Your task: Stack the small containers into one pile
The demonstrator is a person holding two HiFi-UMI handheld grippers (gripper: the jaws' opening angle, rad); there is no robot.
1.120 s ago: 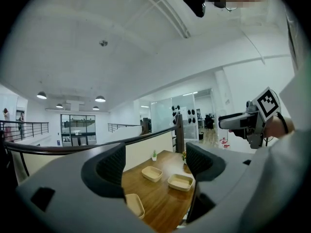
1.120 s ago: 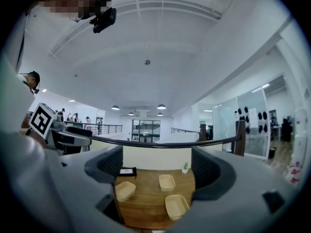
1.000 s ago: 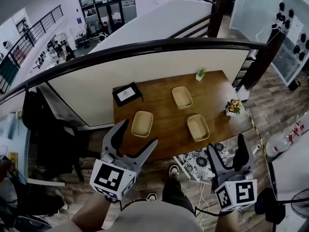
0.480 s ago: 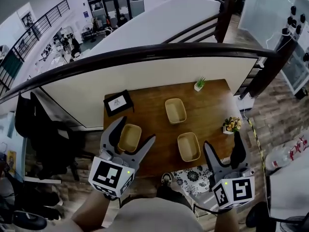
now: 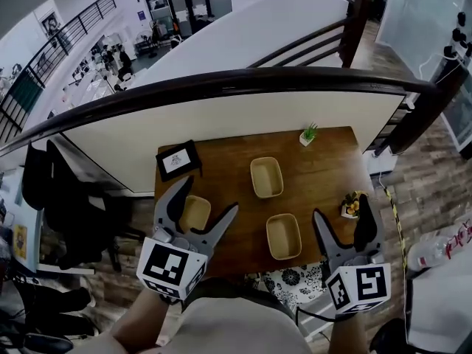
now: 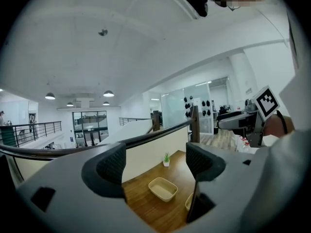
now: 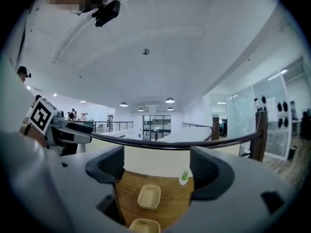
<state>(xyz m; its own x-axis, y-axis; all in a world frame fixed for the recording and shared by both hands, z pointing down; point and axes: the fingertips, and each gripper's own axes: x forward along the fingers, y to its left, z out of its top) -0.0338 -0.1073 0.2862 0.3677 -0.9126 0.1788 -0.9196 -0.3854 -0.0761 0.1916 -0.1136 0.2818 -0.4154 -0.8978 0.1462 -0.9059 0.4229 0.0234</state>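
Three shallow beige containers lie apart on the brown table (image 5: 228, 164): one at the back (image 5: 266, 177), one near the front (image 5: 283, 236), and one on the left (image 5: 195, 212), partly hidden behind my left gripper (image 5: 208, 198). That gripper is open and empty, held well above the table. My right gripper (image 5: 341, 211) is also open and empty, raised over the table's front right corner. The left gripper view shows the back container (image 6: 163, 188) between the jaws. In the right gripper view, two containers (image 7: 149, 196) (image 7: 144, 225) sit between the jaws.
A black framed sign (image 5: 177, 160) lies at the table's back left. A small green plant (image 5: 308, 134) stands at the back right, a flower pot (image 5: 352, 206) at the right edge. A dark railing (image 5: 221, 80) runs behind the table. A patterned seat (image 5: 295, 287) is below the front edge.
The head view has shifted, so the table sits a little lower and further left in frame. Both grippers stay open, raised and empty; no container has moved.
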